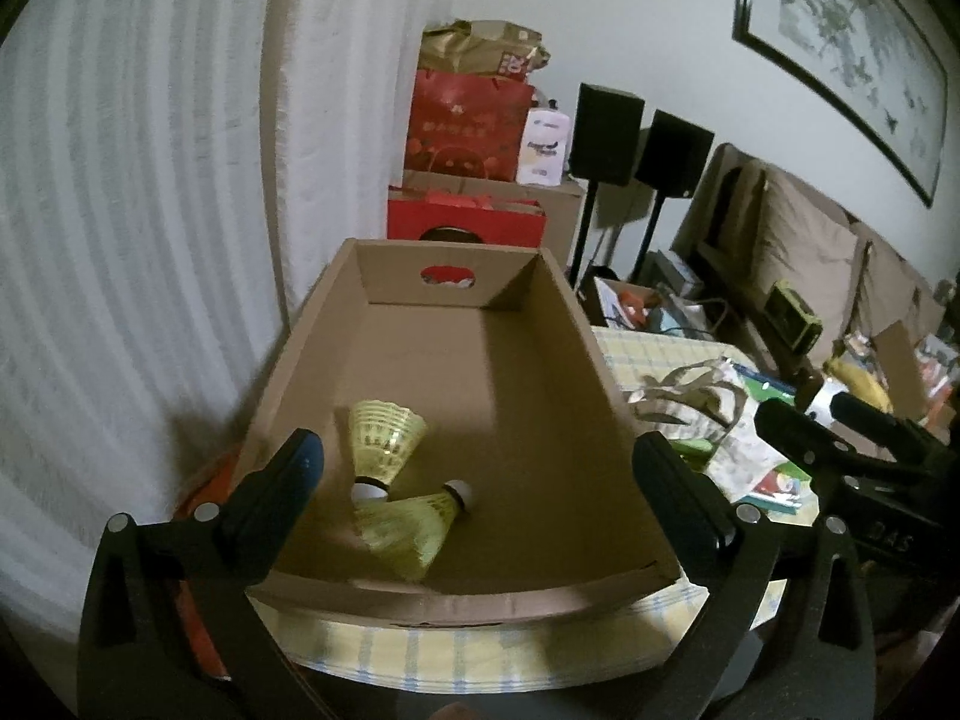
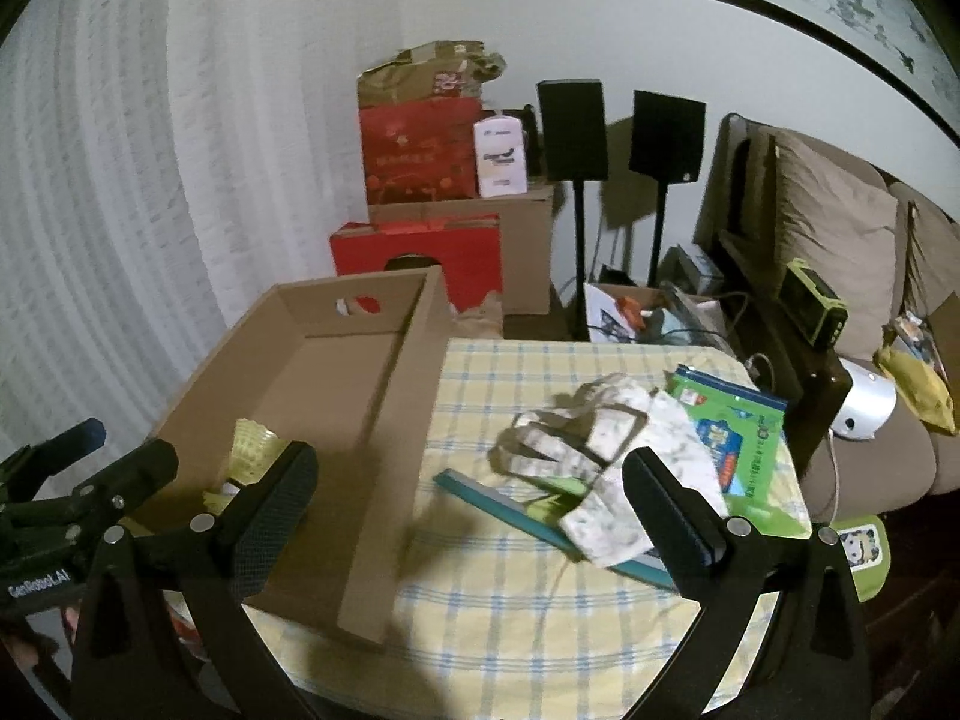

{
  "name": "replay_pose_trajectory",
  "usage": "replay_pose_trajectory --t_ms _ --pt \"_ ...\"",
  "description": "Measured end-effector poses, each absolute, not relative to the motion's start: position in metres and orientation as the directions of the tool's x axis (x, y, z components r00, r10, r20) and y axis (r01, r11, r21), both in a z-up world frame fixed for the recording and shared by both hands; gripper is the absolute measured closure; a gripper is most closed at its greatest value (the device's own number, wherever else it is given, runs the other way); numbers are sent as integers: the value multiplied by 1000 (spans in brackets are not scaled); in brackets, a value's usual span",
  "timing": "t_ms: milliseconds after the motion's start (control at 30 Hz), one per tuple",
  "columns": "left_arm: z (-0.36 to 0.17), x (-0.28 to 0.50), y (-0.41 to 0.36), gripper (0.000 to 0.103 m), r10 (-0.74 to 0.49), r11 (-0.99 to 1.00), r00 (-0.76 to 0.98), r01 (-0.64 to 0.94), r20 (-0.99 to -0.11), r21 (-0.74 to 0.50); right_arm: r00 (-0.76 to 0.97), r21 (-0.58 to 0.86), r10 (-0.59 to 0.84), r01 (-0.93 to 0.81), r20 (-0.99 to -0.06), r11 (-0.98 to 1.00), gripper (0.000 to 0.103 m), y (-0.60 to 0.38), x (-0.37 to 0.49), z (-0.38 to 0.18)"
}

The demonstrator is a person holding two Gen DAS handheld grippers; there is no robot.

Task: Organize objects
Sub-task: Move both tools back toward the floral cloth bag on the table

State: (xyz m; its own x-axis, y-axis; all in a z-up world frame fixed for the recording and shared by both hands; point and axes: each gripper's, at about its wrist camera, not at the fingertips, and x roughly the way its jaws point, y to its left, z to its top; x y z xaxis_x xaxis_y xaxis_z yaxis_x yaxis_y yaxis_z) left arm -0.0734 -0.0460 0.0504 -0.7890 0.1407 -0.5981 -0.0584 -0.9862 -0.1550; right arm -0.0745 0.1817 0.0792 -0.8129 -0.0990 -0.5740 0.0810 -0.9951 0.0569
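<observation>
The left tongs stand spread wide and pinch nothing; between their tips, lower down in the cardboard box, lie two yellow shuttlecocks, one upright on its cork, the other tipped on its side and touching it. The right tongs are likewise spread and bare, hanging over the checked surface just beside the box's right wall. Ahead of their right finger lies a white patterned cloth bag atop a green packet and a teal strip. On the left tongs' body, seen from the right wrist, reads "GenRobot.AI". The print on the green packet and the red boxes behind is too blurred to read
</observation>
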Motion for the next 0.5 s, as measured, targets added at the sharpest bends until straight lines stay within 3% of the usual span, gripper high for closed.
replay_pose_trajectory --t_ms 500 --pt "51 -82 -11 0 189 -978 -765 -93 -616 -184 -823 60 38 -87 -566 -994 1 282 -51 93"
